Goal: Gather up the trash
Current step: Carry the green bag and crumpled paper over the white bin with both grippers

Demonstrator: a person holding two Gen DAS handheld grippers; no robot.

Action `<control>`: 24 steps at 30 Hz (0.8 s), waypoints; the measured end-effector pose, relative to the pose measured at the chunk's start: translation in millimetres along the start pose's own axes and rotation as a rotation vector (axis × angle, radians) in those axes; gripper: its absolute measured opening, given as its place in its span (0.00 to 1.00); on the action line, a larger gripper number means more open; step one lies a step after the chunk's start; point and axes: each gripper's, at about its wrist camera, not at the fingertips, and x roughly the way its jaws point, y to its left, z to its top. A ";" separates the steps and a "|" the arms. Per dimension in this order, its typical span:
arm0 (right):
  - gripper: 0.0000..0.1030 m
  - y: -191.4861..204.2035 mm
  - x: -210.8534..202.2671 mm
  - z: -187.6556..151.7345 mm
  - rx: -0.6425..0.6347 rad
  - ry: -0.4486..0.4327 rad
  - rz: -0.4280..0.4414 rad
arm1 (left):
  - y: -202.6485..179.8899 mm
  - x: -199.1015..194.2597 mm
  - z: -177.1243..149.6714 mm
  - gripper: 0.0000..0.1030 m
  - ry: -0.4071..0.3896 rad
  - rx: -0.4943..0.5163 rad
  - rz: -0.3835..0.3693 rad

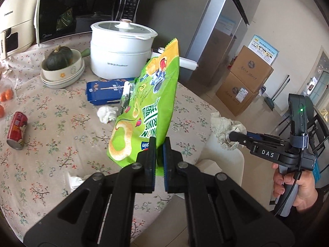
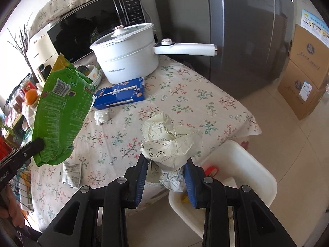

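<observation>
Clamped in your left gripper [image 1: 159, 160], the glossy green foil onion-ring snack bag [image 1: 144, 107] hangs pinched by one bottom corner above the floral-clothed counter [image 1: 51, 154]. It looks light, limp and slick, so take hold on a seam or folded edge. Your right gripper [image 2: 166, 170] squeezes a crumpled cream wad of printed paper [image 2: 170, 142] at its lower part, just over the white plastic bin [image 2: 246, 175] beside the counter; soft and springy, it should drop cleanly. Farther out lie a white tissue ball [image 2: 101, 117], a red drink can [image 1: 17, 130] and a flat blue box [image 2: 121, 94].
</observation>
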 end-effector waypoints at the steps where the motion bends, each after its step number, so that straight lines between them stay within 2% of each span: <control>1: 0.34 -6.2 -1.8 -1.8 0.007 0.000 -0.007 | -7.0 4.6 -0.6 0.07 0.007 0.006 -0.010; 12: 0.34 -85.7 -20.6 -35.5 0.115 0.029 -0.087 | -78.0 53.9 -20.7 0.07 0.114 0.070 -0.195; 19: 0.34 -123.2 -26.7 -61.6 0.162 0.062 -0.132 | -128.8 82.7 -45.6 0.07 0.166 0.163 -0.258; 24: 0.34 -142.0 -30.7 -74.2 0.188 0.072 -0.156 | -152.3 95.7 -57.0 0.07 0.213 0.179 -0.299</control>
